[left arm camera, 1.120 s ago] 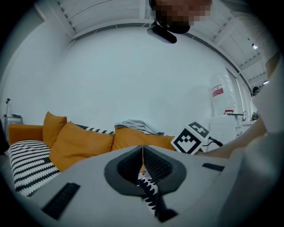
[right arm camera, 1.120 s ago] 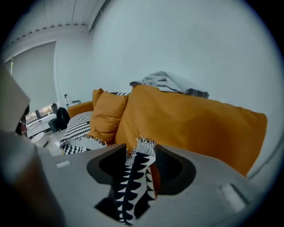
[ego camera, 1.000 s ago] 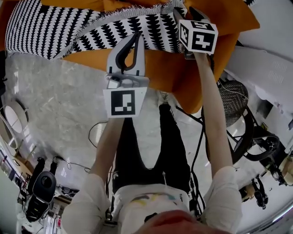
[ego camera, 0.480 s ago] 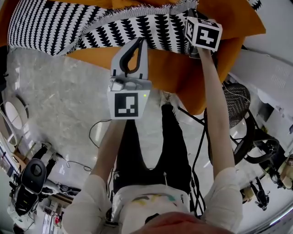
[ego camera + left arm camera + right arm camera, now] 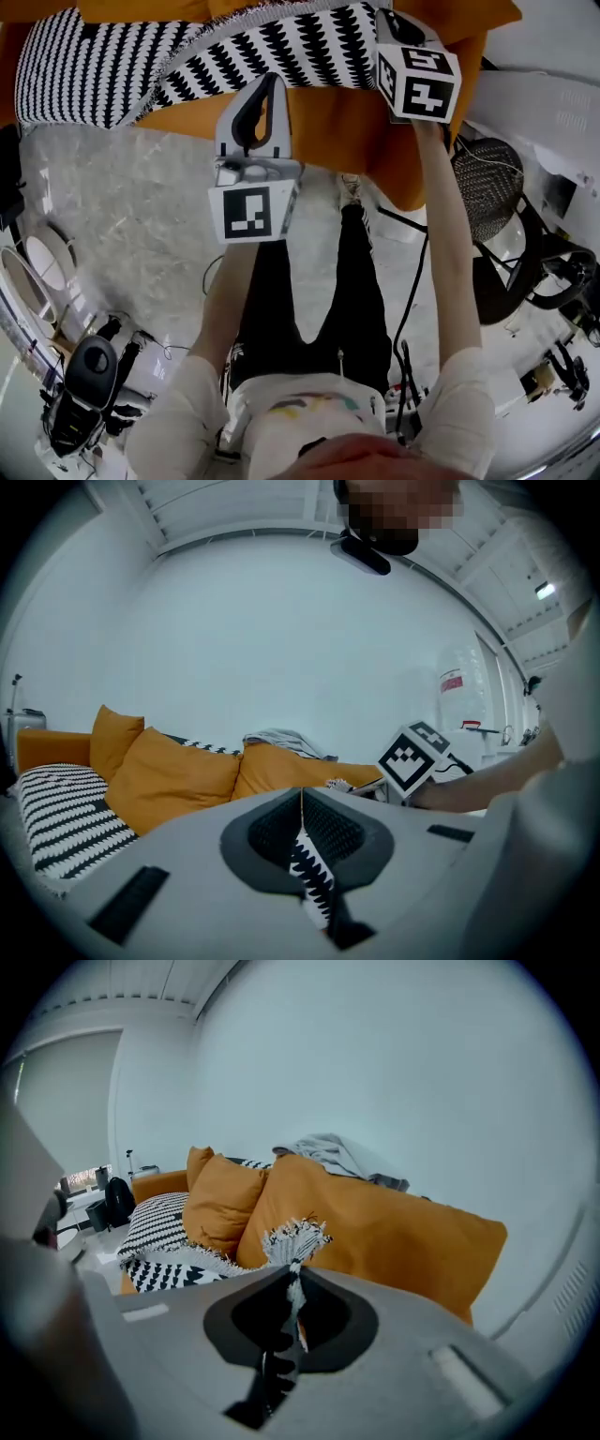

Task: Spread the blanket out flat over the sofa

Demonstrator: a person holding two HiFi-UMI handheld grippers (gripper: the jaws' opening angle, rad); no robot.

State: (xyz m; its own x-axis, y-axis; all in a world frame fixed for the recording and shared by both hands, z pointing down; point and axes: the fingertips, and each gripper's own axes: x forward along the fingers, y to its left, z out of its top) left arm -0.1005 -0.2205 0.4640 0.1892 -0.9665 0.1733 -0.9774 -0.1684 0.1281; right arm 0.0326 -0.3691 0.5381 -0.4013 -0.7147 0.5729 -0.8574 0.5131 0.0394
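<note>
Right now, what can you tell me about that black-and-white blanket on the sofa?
The blanket looks woven, black and white, with rows of jagged teeth on one part, fine stripes on another, and a fringe along its edge. It lies bunched across the orange sofa, not yet flat. The left tool is shut on its edge; the right tool is shut on a fringed corner.

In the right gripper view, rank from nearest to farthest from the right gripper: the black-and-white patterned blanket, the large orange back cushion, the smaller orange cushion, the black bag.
1. the black-and-white patterned blanket: fringe pinched in the right gripper.
2. the large orange back cushion: directly behind.
3. the smaller orange cushion: further left.
4. the black bag: far left, in the background.
</note>
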